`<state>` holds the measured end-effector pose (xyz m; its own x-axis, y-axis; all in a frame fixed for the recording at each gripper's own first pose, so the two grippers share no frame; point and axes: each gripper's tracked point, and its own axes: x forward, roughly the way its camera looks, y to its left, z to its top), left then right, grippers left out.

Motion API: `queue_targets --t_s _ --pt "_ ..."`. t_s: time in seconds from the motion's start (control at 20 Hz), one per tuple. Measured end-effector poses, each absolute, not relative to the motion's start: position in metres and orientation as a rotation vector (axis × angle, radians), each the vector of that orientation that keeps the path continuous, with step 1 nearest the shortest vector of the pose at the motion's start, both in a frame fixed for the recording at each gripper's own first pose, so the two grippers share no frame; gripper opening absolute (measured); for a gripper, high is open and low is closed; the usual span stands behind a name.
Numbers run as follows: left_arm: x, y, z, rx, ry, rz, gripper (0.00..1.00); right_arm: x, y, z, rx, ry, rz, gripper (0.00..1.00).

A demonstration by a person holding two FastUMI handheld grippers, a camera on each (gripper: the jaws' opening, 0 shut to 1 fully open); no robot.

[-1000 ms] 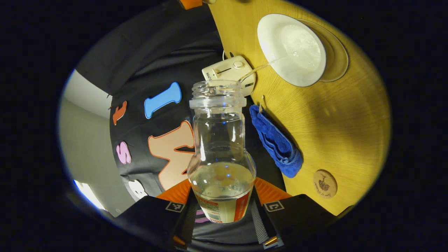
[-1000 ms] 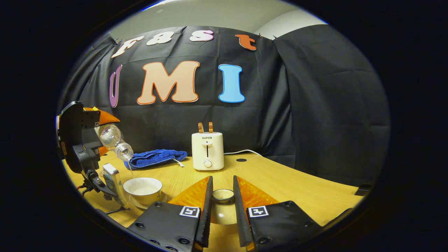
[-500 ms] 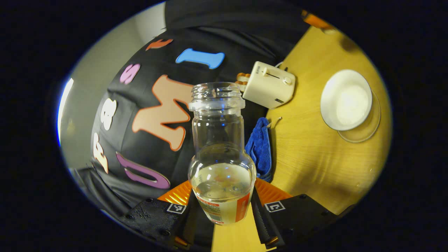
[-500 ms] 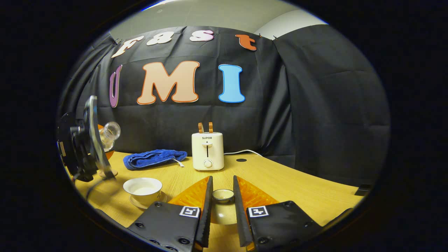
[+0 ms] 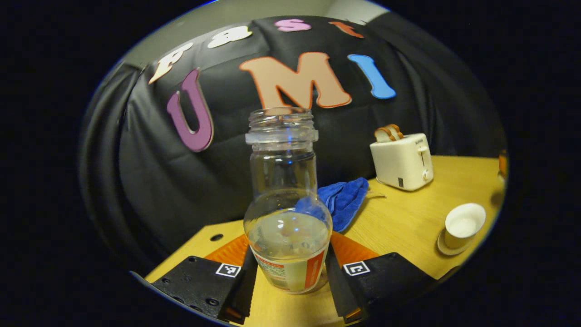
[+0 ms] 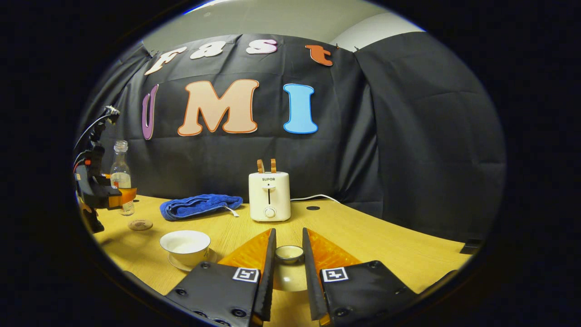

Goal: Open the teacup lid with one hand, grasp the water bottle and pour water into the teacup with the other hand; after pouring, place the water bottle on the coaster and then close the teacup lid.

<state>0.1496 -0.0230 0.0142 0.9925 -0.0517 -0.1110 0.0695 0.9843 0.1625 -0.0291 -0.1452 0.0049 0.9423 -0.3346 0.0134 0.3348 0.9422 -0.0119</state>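
Observation:
My left gripper (image 5: 287, 247) is shut on the clear water bottle (image 5: 286, 218), which stands upright, uncapped and about a third full. In the right gripper view the bottle (image 6: 120, 175) and the left gripper (image 6: 102, 195) are at the far left, just behind and left of the round wooden coaster (image 6: 140, 224). The white teacup (image 6: 185, 245) sits open on its saucer with water in it; the teacup (image 5: 463, 225) is at the right in the left gripper view. My right gripper (image 6: 289, 245) is shut on the knob of the teacup lid (image 6: 289, 268), low over the table.
A white toaster (image 6: 269, 195) with two slices of toast stands at the back of the wooden table (image 6: 386, 245), its cord running right. A folded blue cloth (image 6: 199, 205) lies to its left, between the toaster and the bottle.
The left gripper has swung the bottle from tipped over the teacup back to upright and carried it left, away from the cup towards the coaster. The right gripper and lid have not moved.

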Motion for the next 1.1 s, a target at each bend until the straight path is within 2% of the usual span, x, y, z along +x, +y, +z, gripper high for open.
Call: queue_targets --t_s 0.2,0.6,0.75,1.1 --pt "0.166 0.005 0.000 0.010 0.158 -0.053 0.66 -0.030 -0.145 0.005 -0.014 -0.010 -0.342 0.36" --pt "0.183 0.000 -0.035 -0.022 0.258 -0.099 0.67 -0.030 -0.144 0.005 -0.014 -0.009 -0.340 0.36" --pt "0.184 -0.003 -0.034 -0.030 0.247 -0.111 0.67 -0.030 -0.144 0.005 -0.014 -0.009 -0.339 0.36" --pt "0.183 -0.006 -0.043 -0.035 0.275 -0.124 0.76 -0.030 -0.144 0.005 -0.014 -0.010 -0.339 0.36"
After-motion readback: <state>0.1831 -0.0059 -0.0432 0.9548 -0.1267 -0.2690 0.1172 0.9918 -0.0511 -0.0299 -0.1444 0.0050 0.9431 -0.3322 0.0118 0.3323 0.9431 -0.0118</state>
